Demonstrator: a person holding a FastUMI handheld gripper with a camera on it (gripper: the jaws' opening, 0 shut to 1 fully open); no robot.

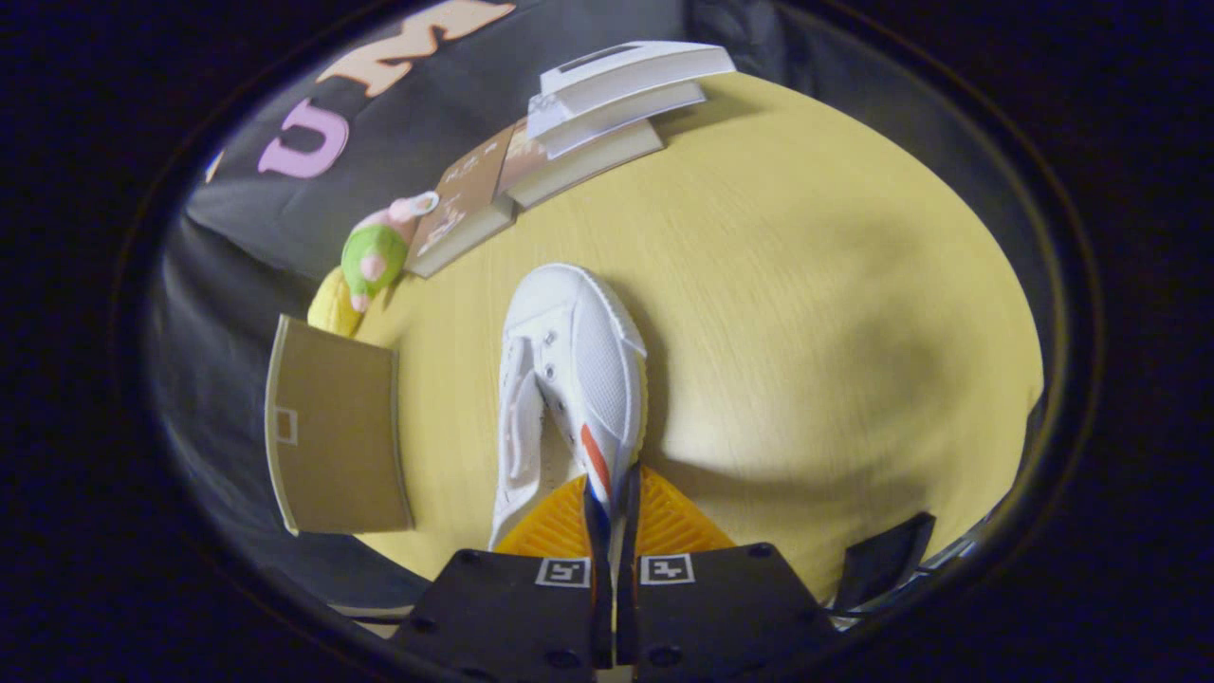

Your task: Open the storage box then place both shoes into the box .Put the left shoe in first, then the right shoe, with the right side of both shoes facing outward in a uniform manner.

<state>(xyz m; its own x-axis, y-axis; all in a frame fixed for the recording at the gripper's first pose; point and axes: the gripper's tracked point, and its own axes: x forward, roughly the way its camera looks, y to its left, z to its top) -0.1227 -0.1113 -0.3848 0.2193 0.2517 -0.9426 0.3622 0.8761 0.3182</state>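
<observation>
Gripper [612,512], lower centre of frame, is pinching the white shoe [569,379] by its thin collar wall, fingers nearly together. Shoe is hanging mid-frame over the yellow table [806,285]. Judged light and soft; collar grip is likely letting it swing.

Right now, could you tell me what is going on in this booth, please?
A hand-held gripper is shut on the rear side wall of a white shoe, its orange fingers pressing either side, with the toe pointing ahead over the yellow table. A brown box panel stands just beside the shoe. Beyond lie a plush toy and some stacked books. The shoe is not yet in any box.
</observation>
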